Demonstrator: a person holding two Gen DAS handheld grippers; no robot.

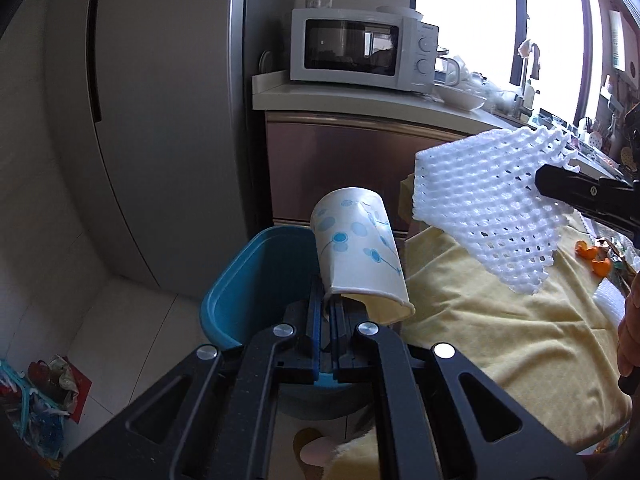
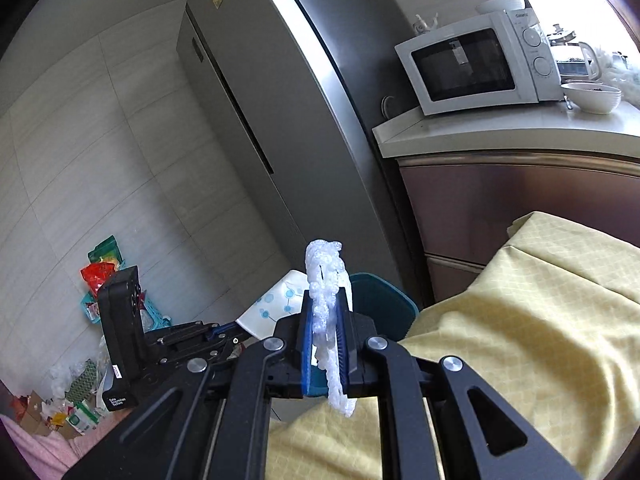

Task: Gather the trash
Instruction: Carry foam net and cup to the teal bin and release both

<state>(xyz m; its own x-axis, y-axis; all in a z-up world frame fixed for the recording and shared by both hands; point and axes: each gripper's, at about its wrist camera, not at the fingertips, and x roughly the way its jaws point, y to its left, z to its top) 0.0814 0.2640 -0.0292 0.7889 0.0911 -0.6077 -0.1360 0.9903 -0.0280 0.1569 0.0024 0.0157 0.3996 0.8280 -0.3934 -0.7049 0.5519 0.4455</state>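
Observation:
My left gripper (image 1: 328,304) is shut on the rim of a white paper cup (image 1: 356,252) with blue dots and holds it above the blue trash bin (image 1: 248,292). My right gripper (image 2: 326,320) is shut on a white foam net sleeve (image 2: 326,280). The sleeve (image 1: 488,208) hangs over the yellow tablecloth (image 1: 500,328) to the right of the cup. In the right wrist view the cup (image 2: 276,300) and the bin (image 2: 380,304) lie just beyond the sleeve.
Orange peel (image 1: 592,256) and wrappers lie on the table at the right. A fridge (image 1: 160,120) stands behind the bin. A microwave (image 1: 360,48) and a bowl (image 1: 460,98) sit on the counter. Bags and a basket (image 2: 100,292) clutter the floor at left.

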